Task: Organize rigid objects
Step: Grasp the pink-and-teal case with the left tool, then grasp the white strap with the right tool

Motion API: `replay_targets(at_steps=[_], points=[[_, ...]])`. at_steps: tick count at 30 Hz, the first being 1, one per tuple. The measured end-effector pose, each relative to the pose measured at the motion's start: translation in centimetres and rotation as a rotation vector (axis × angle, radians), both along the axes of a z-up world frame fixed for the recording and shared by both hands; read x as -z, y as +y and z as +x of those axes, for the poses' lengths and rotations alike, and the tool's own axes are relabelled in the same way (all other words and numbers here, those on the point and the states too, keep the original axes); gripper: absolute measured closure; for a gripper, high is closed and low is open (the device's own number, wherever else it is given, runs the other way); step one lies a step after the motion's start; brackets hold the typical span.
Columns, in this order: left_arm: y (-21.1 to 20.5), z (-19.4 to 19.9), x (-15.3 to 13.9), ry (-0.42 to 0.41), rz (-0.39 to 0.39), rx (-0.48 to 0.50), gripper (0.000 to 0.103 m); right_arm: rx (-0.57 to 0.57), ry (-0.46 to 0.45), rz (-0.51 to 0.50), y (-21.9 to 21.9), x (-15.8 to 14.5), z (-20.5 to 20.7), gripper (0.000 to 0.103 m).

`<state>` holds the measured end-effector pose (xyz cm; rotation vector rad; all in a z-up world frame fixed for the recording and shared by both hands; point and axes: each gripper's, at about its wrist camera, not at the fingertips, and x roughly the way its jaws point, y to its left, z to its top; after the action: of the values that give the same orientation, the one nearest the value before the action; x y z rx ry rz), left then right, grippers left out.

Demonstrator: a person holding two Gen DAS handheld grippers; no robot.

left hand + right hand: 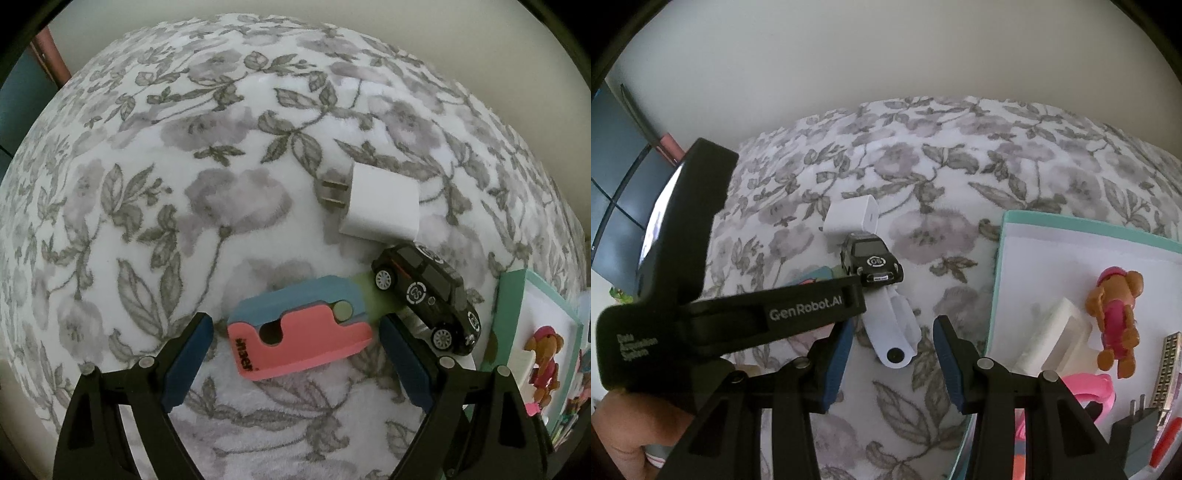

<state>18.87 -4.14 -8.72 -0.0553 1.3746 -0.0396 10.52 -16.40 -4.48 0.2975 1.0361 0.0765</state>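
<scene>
Left view only: the pink-and-blue foam block (pixel 299 330) is lying on the floral blanket (pixel 184 184) between the left gripper (pixel 295 354), jaws standing wide, pads not touching.
Right view only: a white strap (pixel 894 332) is lying ahead of the right gripper (pixel 894 350), jaws apart, gripping nothing.
Both views: the toy car (pixel 871 260) is sitting against the white charger (pixel 851 218).
Tray (pixel 1071 229): holding a dog figure (pixel 1115 325).
Pose: both grippers are pointing steeply downward.

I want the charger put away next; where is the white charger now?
On the floral blanket, centre-right in the left wrist view: the white charger sits just behind the black toy car.
</scene>
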Motion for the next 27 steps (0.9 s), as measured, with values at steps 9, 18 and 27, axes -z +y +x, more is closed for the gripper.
replay_targets(at_steps=[9,18,27], points=[[0.1,0.0,0.4,0.011,-0.027,0.015,0.022,-0.004,0.017,0.011,0.1,0.8,0.3,0.062],[0.0,-0.1,0.8,0.008,-0.015,0.011,0.027,-0.005,0.026,0.013,0.4,1.3,0.7,0.065],[0.1,0.0,0.8,0.007,-0.015,0.013,0.027,-0.001,0.026,0.023,0.1,1.5,0.8,0.076]])
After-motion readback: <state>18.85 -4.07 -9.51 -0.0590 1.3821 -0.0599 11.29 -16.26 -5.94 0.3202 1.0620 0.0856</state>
